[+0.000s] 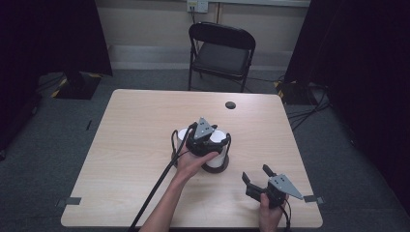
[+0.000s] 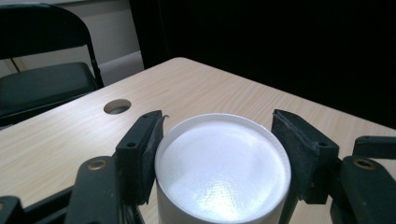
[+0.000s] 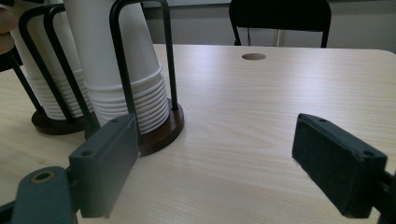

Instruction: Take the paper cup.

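A: Left gripper [image 2: 219, 140]: my jaws are closed on the top cup [image 2: 222, 172] of the right-hand stack; pads touching its wall at 9 and 3 o'clock; cup axis upright, so I judge the coming move is a straight lift.

B: And your right gripper [image 1: 258, 175]?

A: Jaws wide apart, holding nothing, above the table [image 1: 130, 145]; the wire cup holder [image 3: 140, 60] lies toward 10 o'clock from my pads, well apart; left hand [image 1: 192, 163] is nearer; stacks stand at table centre.

Left tongs [image 1: 209, 140] sit atop the white cups [image 1: 218, 137] — right tongs [image 1: 256, 176] gape nearby.
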Demonstrator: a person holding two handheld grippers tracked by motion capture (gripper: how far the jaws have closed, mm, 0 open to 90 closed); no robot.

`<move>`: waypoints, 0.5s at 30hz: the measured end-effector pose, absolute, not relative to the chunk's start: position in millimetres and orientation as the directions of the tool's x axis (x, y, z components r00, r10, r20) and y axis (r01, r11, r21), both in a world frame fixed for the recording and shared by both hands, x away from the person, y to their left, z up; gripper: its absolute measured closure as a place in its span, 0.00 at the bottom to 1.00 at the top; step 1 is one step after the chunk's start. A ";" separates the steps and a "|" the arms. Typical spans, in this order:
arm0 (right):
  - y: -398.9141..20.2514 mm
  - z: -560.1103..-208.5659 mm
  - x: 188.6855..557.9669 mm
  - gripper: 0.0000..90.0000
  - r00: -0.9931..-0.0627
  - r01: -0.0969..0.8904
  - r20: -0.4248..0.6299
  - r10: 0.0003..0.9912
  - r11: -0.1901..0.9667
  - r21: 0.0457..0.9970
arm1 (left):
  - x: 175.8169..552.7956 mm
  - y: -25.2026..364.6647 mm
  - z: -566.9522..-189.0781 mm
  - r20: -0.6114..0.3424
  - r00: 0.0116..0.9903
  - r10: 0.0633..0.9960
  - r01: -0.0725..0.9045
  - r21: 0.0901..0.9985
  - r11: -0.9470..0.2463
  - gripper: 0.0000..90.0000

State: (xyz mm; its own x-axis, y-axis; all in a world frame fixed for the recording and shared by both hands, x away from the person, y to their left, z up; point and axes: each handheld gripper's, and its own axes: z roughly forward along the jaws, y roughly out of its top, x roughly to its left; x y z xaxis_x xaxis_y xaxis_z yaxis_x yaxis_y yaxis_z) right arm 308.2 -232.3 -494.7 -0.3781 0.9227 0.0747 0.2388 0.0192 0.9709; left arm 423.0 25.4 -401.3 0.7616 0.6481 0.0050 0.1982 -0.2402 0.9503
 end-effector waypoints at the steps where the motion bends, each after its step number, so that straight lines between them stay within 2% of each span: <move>1: -232.3 -494.7 308.1 0.15 -0.378 0.239 0.075 0.923 0.019 0.971 | 422.0 26.0 -400.2 0.003 0.761 0.649 0.194 0.953 -0.232 0.40; 15: -232.6 -494.8 307.9 0.15 -0.372 0.239 0.078 0.925 0.014 0.971 | 417.3 34.3 -390.5 -0.027 0.755 0.655 0.163 0.976 -0.147 0.40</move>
State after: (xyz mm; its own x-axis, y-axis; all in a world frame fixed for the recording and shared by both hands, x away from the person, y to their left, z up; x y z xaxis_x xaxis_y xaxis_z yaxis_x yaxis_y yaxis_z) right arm 307.9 -232.6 -494.8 -0.3717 0.9250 0.0783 0.2393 0.0140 0.9708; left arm 417.3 34.3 -390.5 0.7552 0.6549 -0.0275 0.1629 -0.1469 0.9756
